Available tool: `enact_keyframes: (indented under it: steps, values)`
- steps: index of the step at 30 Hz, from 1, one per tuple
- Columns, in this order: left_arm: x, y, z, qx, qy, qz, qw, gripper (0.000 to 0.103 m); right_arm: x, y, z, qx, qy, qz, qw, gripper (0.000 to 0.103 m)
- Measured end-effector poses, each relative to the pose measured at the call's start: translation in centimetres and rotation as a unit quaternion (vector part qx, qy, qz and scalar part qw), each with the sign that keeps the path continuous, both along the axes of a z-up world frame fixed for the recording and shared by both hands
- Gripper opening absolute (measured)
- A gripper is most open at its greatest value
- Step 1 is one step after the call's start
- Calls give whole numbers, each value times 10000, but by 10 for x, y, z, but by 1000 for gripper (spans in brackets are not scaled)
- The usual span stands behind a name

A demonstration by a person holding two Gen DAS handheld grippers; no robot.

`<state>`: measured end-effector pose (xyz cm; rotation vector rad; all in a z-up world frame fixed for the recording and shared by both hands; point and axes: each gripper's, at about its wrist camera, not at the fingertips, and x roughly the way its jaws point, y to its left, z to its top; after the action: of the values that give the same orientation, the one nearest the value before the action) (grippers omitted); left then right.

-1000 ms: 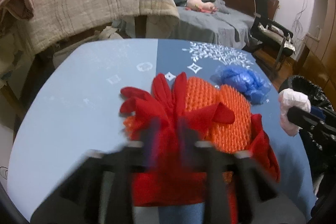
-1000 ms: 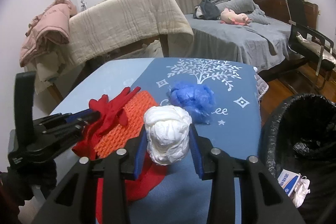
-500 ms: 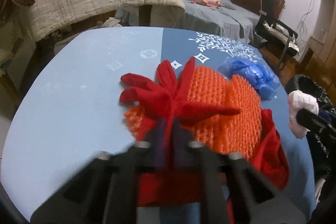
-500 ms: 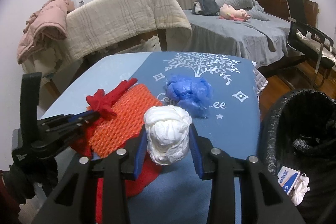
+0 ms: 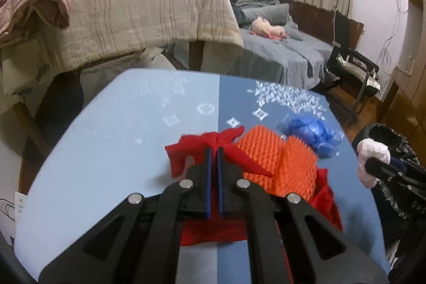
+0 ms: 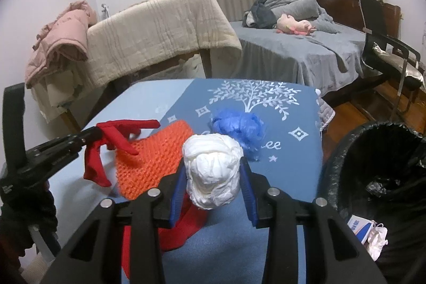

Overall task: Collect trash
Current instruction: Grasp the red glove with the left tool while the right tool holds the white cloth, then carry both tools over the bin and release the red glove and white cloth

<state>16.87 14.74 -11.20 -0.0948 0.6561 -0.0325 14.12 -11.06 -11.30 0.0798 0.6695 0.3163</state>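
The bin [image 6: 378,177], black-lined, sits off the right edge of the surface [image 5: 106,151], and that gap is the big worry: anything let go short of the rim lands on the floor. Inside it already lie a small blue-and-white box [image 6: 358,228] and some white scrap; the box has print, too small to read.

Next down in size, the red net bag [image 5: 213,148] with its orange mesh [image 5: 277,164]. The left tongs [image 5: 213,151] are pinched tight on the bag's bunched red tip, with the orange mesh lifting off the surface behind them. Only a tuft is held, so the bag could slide free on the way over, and its trailing body could sweep the blue plastic wad [image 6: 239,127] lying just beside it off the surface.

The right tongs [image 6: 214,177] are part-way closed around the white crumpled ball [image 6: 213,169], held above the surface near the bin. It's soft and springy; a loose squeeze might let it pop out sideways.

Writing: "ee" ends a white word on the cloth [image 6: 274,145], the rest hidden. A paper at the left view's lower edge shows "TEA" [image 5: 21,204].
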Motion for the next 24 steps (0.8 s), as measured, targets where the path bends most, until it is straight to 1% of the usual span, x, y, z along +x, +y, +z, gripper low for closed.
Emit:
enact_keyframes:
  steps: [12,24]
  values:
    - [-15,-32,36,24,-329,-307,9990,3,-16,-14,23,78,-210,-99,9997,38]
    - [-27,-70,54,45,-502,-675,9964,3,-35,-42,41,129,-369,-398,9984,38]
